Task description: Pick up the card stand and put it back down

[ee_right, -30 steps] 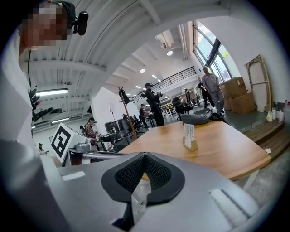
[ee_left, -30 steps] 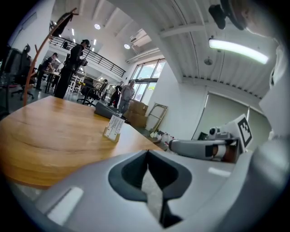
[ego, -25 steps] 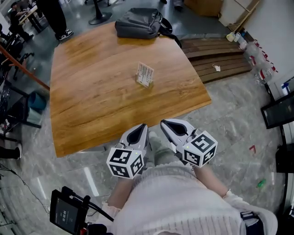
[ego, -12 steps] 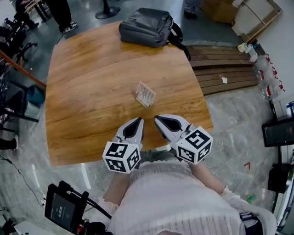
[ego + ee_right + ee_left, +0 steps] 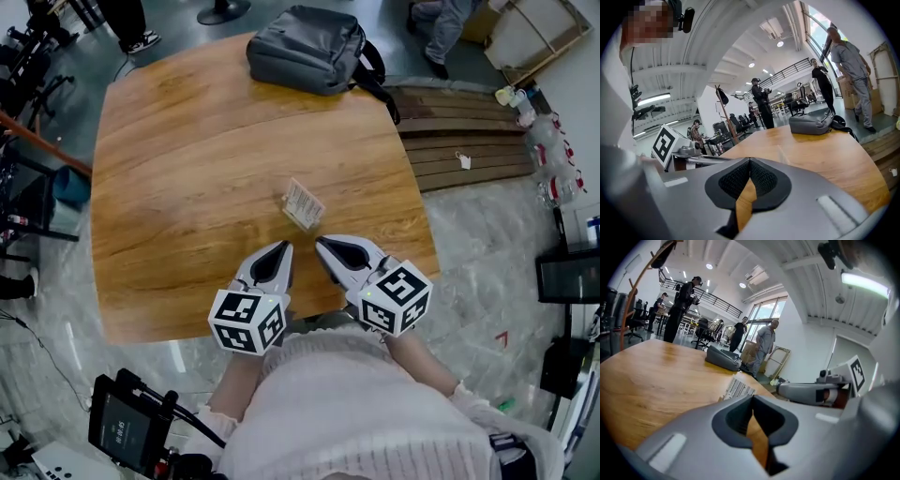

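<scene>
Head view, L to R. Lower left of frame: dark screen device (image 5: 122, 427) over floor. Wooden table (image 5: 178, 159) fills upper centre-left. Left gripper (image 5: 284, 249) at lower centre, over table's near edge, jaws closed tip to tip, nothing btwn. Card stand (image 5: 303, 203) at frame centre, on table, just above both gripper tips, untouched. Grey backpack (image 5: 309, 47) at top centre, on table's far edge. Right gripper (image 5: 322, 246) beside left one, jaws closed, empty. Wooden planks (image 5: 459, 141) on floor, upper right.
</scene>
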The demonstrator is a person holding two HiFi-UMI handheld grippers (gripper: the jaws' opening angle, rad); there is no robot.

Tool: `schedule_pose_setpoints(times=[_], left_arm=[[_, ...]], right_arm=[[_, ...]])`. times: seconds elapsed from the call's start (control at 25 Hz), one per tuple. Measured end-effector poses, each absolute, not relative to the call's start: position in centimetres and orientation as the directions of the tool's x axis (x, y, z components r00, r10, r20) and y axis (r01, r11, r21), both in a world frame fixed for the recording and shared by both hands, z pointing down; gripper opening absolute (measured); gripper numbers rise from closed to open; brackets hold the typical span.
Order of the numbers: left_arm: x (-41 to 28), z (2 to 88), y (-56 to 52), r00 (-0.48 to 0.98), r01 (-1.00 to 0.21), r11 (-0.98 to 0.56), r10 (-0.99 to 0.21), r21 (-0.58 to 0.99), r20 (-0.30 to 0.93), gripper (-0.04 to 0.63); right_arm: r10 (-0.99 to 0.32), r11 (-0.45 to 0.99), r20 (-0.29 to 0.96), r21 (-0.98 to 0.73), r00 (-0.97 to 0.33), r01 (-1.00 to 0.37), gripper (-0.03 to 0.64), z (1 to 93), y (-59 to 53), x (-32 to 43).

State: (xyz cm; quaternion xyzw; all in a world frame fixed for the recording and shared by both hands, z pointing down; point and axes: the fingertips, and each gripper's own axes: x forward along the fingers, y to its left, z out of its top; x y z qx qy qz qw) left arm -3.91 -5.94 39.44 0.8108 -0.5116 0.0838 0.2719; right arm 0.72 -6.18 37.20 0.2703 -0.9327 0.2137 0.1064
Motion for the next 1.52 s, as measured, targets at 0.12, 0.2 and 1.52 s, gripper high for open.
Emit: schedule_pose_setpoints(times=[0.12, 0.2, 1.52], left_arm=[[-4.0, 39.9, -6.6, 0.476, -0.869, -0.336, -0.767, 0.363, 0.429, -0.003], [-4.2, 40.3, -7.0, 0.48, -0.867, -0.335, -0.76, 0.369, 0.437, -0.003], [-6.1, 49.2, -9.7, 0.535, -0.836, -0.292, -0.623, 0.465, 0.571, 0.002]], right_arm=[[-0.469, 0.745, 0.326, -0.353, -0.821, -0.565, -0.003, 37.7, -7.1, 0.7], [-0.479, 0.733, 0.332, -0.357, -0.812, -0.579, -0.002, 37.9, -7.8, 0.9], [-0.431, 0.733, 0.65, -0.152, -0.626, -0.663, 0.23, 52.0, -13.0, -1.4]])
